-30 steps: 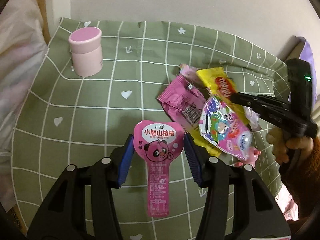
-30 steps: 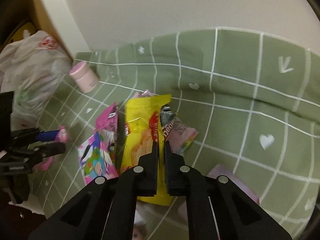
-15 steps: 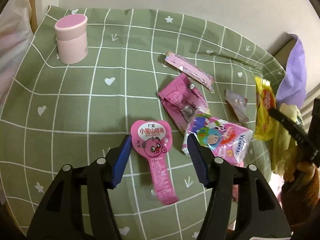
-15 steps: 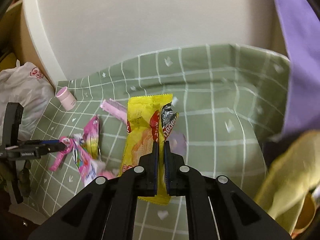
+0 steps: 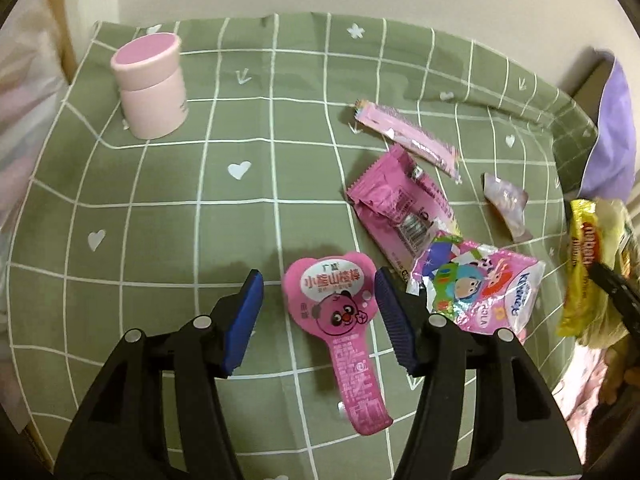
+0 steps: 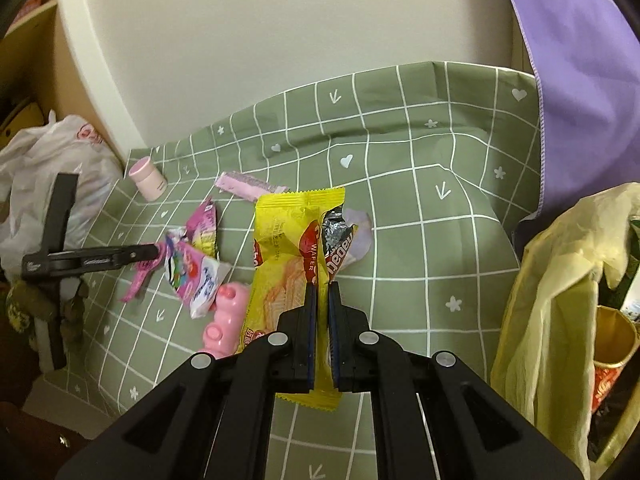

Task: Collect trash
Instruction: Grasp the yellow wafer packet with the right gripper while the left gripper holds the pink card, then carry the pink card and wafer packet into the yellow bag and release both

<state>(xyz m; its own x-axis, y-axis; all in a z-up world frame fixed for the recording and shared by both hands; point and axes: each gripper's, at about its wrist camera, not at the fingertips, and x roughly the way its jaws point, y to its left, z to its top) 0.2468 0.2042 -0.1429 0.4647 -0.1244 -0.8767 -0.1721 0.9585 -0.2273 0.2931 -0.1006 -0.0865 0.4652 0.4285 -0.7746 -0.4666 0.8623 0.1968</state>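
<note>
Our right tongs (image 6: 323, 288) are clamped on the light, crinkly yellow wrapper (image 6: 294, 264). Our left tongs (image 5: 318, 286) stand wide open around the thin, flat pink wrapper (image 5: 334, 304) on the table (image 5: 200, 200); we judge gripping its broad head best.

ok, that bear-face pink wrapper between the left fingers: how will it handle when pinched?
The bear wrapper lies flat, thin film with a narrow tail, so it is probably floppy and will droop. It looks empty, so likely very light. The left gripper stands open around its wide head; the glossy surface may slide on the cloth.
</note>
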